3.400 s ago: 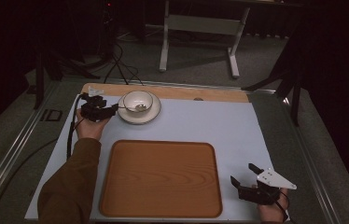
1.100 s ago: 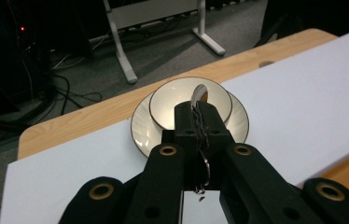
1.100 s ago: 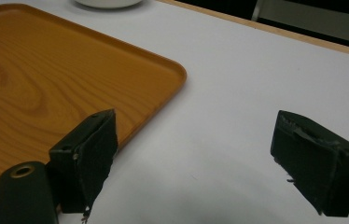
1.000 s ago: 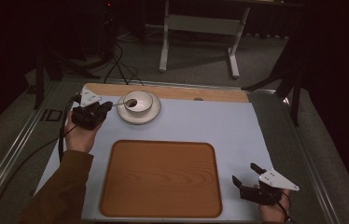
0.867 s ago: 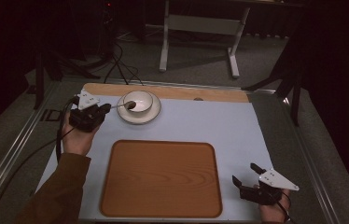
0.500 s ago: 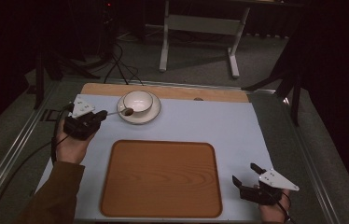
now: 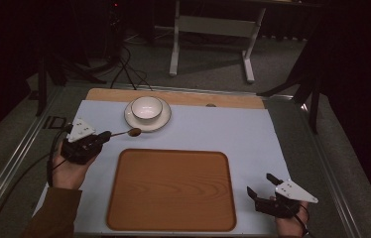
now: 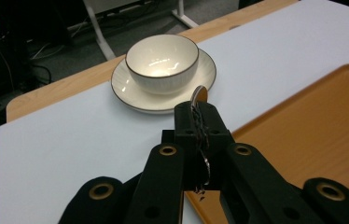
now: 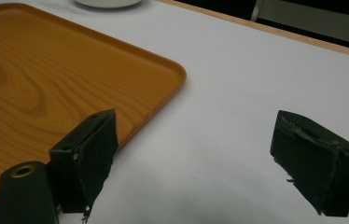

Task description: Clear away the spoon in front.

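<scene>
L gripper [image 7: 105, 136] has its jaws clamped tight on a spoon [image 7: 124, 133] handle; the spoon's bowl end sticks out past the jaw tips, above the bench, just short of the saucer [image 7: 148, 118] w/ the bowl [image 7: 147, 107] on it. Wooden tray [image 7: 171, 190] lies off to one side of those jaws. R gripper [image 7: 262, 186]: jaws wide apart, nothing between them, tray corner just beside.

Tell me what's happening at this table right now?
A person works with a gripper in each hand. The left gripper is shut on a spoon, held above the white mat between the bowl on its saucer and the wooden tray. The right gripper rests open by the tray's near right corner.
</scene>
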The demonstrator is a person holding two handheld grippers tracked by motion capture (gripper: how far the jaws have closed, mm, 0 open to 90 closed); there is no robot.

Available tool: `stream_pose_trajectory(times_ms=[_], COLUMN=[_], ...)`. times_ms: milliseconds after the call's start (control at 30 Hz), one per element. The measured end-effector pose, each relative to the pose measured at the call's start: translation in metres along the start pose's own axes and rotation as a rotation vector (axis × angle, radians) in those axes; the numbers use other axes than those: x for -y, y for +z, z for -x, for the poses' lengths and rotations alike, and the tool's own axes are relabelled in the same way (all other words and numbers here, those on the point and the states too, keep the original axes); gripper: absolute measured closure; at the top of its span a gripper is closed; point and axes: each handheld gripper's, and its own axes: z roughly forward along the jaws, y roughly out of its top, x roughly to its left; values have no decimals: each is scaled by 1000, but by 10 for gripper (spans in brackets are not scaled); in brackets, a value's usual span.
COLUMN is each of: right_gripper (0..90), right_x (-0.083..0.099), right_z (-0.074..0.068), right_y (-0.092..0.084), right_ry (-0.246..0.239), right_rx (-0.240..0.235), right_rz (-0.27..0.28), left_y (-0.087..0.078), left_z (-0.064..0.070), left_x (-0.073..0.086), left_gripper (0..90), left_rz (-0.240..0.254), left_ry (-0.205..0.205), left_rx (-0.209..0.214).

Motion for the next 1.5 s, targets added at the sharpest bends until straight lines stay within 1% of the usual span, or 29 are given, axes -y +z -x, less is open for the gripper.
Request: stream_pose_trajectory(times_ms=[200,267,300,333,367,433,467,500,567,633,700,767,867,900,967,1033,1100,1133,1167,1233,1267,1367,1500], right_gripper=[147,147,147,147,147,147,147,147,147,147,147,147,147,147,147,147,147,147,147,147,147,147,147], right_x=[0,0,0,0,0,0,0,0,0,0,0,0,0,0,0,0,0,0,0,0,0,0,0], right_z=[0,0,0,-1,-1,-1,-1,-1,-1,-1,-1,-1,-1,-1,-1,-1,-1,-1,-1,-1,-1,-1,-1], right_y=[0,0,0,1,1,1,1,1,1,1,1,1,1,1,1,1,2,2,2,2,2,2,1], right_ry=[-2,-2,-2,-2,-3,-5,-5,-6,-6,-6,-8,-9,-12,-12,-12,-12,-13,-15,-15,-13,-13,-14,-11], right_rx=[1,0,0,1,0,0,0,-1,0,0,3,3,4,4,4,4,4,5,5,5,5,4,4], right_rz=[-1,-1,-1,-5,-6,-6,-6,-7,-8,-8,-10,-11,-12,-12,-12,-13,-13,-14,-14,-13,-13,-13,-11], left_y=[-7,-8,-8,-7,-5,-2,-2,1,6,11,17,21,24,26,28,30,30,35,36,39,39,45,50], left_z=[3,4,4,3,3,3,3,3,2,1,1,1,0,-4,-6,-8,-8,-8,-8,-7,-7,-5,-5], left_x=[7,11,11,14,15,16,16,16,15,12,10,7,5,3,2,1,1,0,-1,-2,-2,-4,-5], left_gripper=[883,882,881,881,881,881,881,881,881,879,879,877,873,873,865,865,865,866,868,869,869,869,869], left_rz=[-20,-54,-54,-80,-93,-127,-127,-158,-189,-212,-229,-230,-226,-208,-184,-148,-148,-100,-85,-59,-59,-13,23], left_ry=[-6,-7,-7,-11,-13,-14,-14,-26,-35,-37,-28,-24,-21,-40,-49,-53,-53,-53,-54,-59,-59,-52,-54], left_rx=[10,23,23,32,34,28,28,35,23,20,8,5,0,1,0,5,5,-4,-9,-18,-18,-30,-38])
